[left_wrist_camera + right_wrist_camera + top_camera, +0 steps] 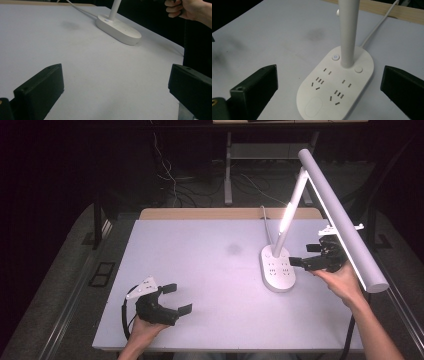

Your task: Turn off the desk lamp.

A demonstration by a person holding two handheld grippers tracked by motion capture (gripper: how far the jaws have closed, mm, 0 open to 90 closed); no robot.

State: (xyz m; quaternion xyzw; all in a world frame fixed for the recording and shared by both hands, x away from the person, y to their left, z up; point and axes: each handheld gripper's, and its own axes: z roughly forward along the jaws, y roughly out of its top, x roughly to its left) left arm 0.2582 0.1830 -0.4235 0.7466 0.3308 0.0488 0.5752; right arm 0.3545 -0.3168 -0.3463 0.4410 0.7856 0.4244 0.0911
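Two spread jaws of the right gripper [306, 262] face the lamp base [278, 268] at right-centre of the table [200, 270]; approach its button [335, 57] slowly. Left gripper [177, 298] rests, jaws apart.

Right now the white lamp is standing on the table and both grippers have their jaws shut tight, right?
Not quite. The lamp does stand on the table, but both grippers have their jaws wide open: the left gripper in its own view, the right gripper in its own.
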